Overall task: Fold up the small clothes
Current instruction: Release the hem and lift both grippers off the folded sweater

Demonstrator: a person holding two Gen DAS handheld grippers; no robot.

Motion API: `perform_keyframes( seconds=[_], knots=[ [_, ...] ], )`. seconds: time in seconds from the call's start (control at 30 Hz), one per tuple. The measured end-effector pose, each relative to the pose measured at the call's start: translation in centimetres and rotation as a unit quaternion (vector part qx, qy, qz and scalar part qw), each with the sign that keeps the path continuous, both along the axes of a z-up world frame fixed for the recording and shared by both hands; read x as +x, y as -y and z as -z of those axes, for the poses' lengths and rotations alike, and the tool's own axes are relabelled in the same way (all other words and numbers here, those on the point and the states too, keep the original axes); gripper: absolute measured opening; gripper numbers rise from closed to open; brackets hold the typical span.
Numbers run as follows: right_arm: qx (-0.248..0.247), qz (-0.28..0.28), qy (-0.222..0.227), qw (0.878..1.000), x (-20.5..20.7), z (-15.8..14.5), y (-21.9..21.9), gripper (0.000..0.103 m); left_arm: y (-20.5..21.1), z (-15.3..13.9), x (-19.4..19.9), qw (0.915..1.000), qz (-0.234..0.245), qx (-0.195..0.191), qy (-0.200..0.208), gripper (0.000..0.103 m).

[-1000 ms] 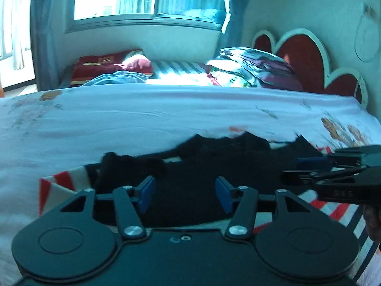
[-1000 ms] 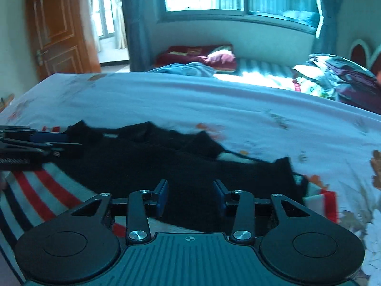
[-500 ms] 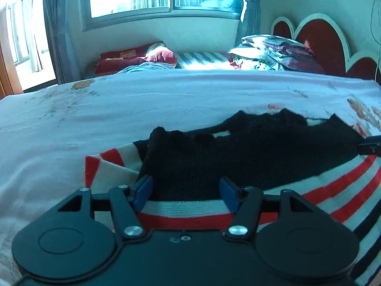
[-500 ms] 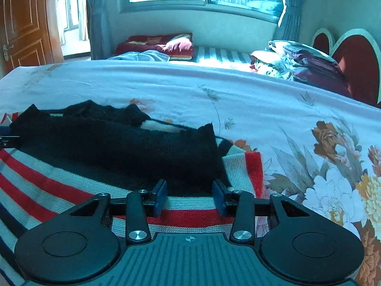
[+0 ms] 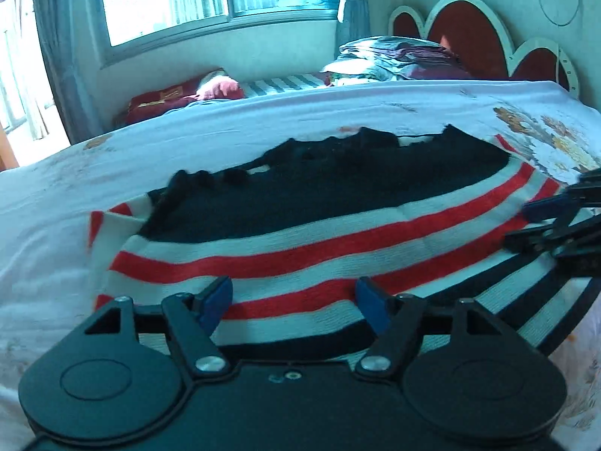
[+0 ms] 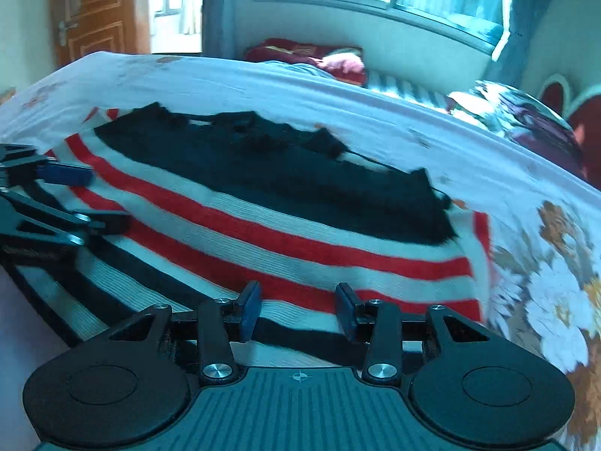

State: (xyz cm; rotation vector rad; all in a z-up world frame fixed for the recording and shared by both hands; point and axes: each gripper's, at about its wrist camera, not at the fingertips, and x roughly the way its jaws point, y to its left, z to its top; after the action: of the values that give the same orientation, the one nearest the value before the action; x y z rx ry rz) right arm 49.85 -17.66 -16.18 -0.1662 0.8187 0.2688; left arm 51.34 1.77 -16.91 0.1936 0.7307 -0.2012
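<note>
Floral bedsheet (image 5: 263,127) under a striped sweater (image 5: 300,248), left hand-held gripper (image 5: 293,300) and right hand-held gripper (image 6: 298,310) both spread, empty.

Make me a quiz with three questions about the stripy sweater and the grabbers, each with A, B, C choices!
1. Where does the sweater lie?
A. on the bed
B. on the floor
C. on a chair

2. Which colour are the bright stripes under the black part?
A. green
B. red
C. yellow

3. How is the left gripper standing?
A. shut on the sweater
B. open, holding nothing
C. shut on a pillow

Answers:
1 A, the sweater is spread flat on the flowered bed sheet.
2 B, red bands alternate with white ones across its middle.
3 B, its blue pads are wide apart above the cloth; the right gripper is open too.
</note>
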Motion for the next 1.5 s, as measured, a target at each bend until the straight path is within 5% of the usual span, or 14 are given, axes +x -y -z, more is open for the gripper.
perform_keyframes(
  seconds=[0.1,0.2,0.33,0.57,0.73,0.9,1.07,1.23,1.37,1.5],
  knots=[
    [0.019,0.049,-0.020,0.998,-1.1,0.4,4.1,0.049,-4.0,0.0,-1.1,0.9988,-0.047,-0.012,-0.004,0.082],
    [0.032,0.056,-0.013,0.998,-2.2,-0.9,4.2,0.049,-4.7,-0.7,-2.4,0.9969,-0.070,-0.037,0.002,0.074],
    [0.065,0.008,0.012,0.998,-4.3,-3.0,0.4,0.049,-1.4,-1.9,-4.1,0.9974,-0.039,-0.060,0.013,0.069],
    [0.000,-0.026,-0.027,0.999,-5.8,0.0,-5.1,0.049,3.6,0.3,-5.4,0.9995,0.001,-0.018,-0.024,0.069],
    [-0.025,0.000,-0.026,0.999,-7.2,0.2,-2.0,0.049,0.6,0.4,-6.6,0.9997,-0.022,-0.005,-0.008,0.066],
    [0.001,0.048,-0.050,0.998,-8.5,0.2,4.2,0.049,-5.1,0.1,-7.2,0.9977,-0.065,-0.010,-0.014,0.066],
    [0.039,0.119,-0.005,0.992,-8.8,-2.0,7.7,0.049,-5.5,-0.1,-7.2,0.9969,-0.076,-0.015,-0.015,0.066],
    [0.063,0.144,-0.045,0.987,-6.5,-1.1,9.3,0.048,-5.5,0.0,-7.0,0.9962,-0.083,-0.019,-0.019,0.066],
    [0.089,0.146,-0.064,0.983,-6.9,-0.5,10.1,0.022,-5.8,0.0,-7.0,0.9967,-0.076,-0.019,-0.023,0.067],
    [0.054,0.139,-0.060,0.987,-8.8,-0.5,9.3,0.018,-5.1,-0.3,-7.1,0.9972,-0.069,0.014,-0.025,0.066]
  ],
)
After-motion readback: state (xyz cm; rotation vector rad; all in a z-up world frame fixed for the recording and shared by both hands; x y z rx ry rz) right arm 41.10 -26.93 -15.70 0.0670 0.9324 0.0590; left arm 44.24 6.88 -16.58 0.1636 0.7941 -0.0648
